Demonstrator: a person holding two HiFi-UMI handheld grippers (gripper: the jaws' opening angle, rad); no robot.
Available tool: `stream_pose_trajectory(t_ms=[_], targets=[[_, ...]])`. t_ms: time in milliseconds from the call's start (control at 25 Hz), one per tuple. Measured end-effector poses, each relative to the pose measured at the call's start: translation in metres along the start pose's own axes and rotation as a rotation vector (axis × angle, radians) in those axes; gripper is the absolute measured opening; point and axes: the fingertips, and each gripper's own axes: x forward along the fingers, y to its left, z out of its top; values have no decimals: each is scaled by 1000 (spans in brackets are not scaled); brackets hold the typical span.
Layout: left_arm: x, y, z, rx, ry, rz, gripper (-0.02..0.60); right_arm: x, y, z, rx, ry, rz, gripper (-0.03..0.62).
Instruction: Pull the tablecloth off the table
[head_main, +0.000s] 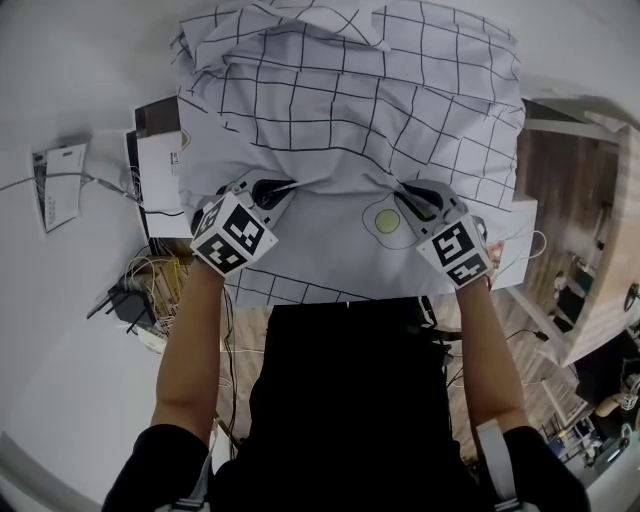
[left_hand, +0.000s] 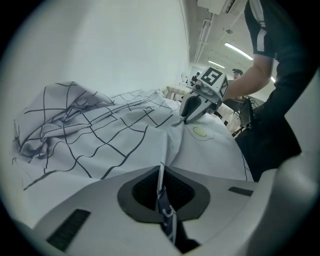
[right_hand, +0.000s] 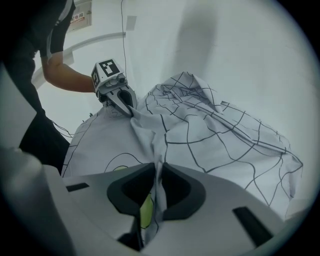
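Tablecloth (head_main: 350, 110): spread over the table, which it hides; heaped at the far side, flatter near.
Left gripper (head_main: 283, 187): on the cloth's near-left part, a fold clamped between its jaws.
Right gripper (head_main: 405, 192): on the near-right part, a fold clamped likewise.
Papers (head_main: 158, 160): left of the cloth, partly under its edge.
Cables (head_main: 150, 285): on the floor, near left.
Desk (head_main: 560, 180): right.

matt creased cloth tablecloth (head_main: 350, 110), smooth plastic hand-held gripper (head_main: 262, 197)
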Motion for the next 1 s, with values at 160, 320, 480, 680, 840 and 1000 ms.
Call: stream_pose_trajectory(t_ms=[160, 320, 480, 680, 840, 1000], targets=[[-5, 2, 5, -39, -47, 13, 12, -1, 2, 3, 66, -39, -16, 25], [-17, 0, 11, -92, -104, 2, 12, -11, 2, 9, 133, -104, -16, 21], [-34, -1, 28, -152, -196, -13, 12, -29, 0, 21, 189, -179, -14, 21], [-59, -5, 55, -209, -304, -31, 12, -63, -1, 48, 191, -229, -46, 20], [-75, -2, 75, -207, -351, -29, 12, -82, -8, 70, 172, -257, -65, 20], [-93, 0, 97, -196, -393, -24, 12, -99, -14, 90, 154, -284, -86, 20]])
